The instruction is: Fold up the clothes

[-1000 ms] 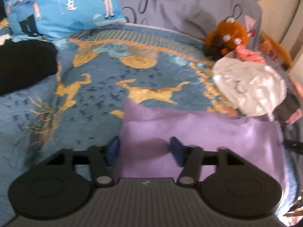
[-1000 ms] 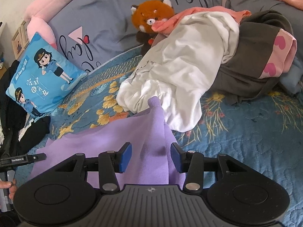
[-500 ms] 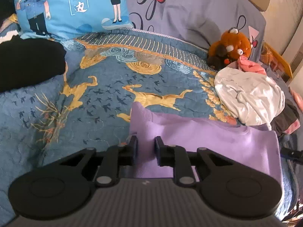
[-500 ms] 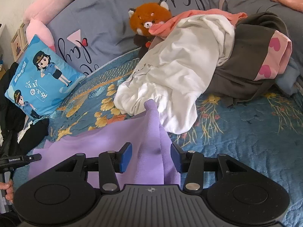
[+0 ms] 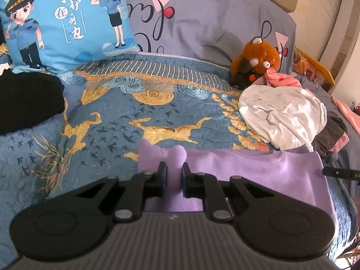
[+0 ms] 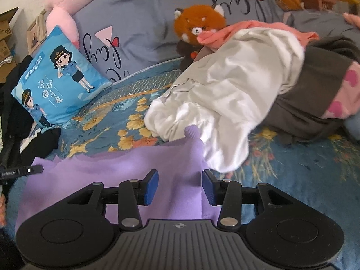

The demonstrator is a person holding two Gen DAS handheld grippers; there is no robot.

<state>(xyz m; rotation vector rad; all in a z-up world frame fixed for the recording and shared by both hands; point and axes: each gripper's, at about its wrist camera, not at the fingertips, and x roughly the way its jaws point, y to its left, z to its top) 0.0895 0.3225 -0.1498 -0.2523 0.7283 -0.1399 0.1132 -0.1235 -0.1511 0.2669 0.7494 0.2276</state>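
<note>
Your left hand-held gripper (image 5: 173, 175) is closing, pinching a ridge of the purple garment (image 5: 258, 175) on the blue patterned bed quilt (image 5: 126, 112); your right hand-held gripper (image 6: 180, 187) stands spread over a raised fold of it, beside the white clothes (image 6: 225, 112).

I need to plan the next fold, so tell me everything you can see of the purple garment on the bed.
The purple garment is a plain lilac top of soft, finely ribbed knit, spread mostly flat on the blue patterned quilt. Its far edge meets the heap of white clothing. The left hand-held gripper is closing on a pinched-up ridge of fabric near one corner. The right hand-held gripper straddles a raised fold at the other end, its blue pads apart from the cloth.
</note>
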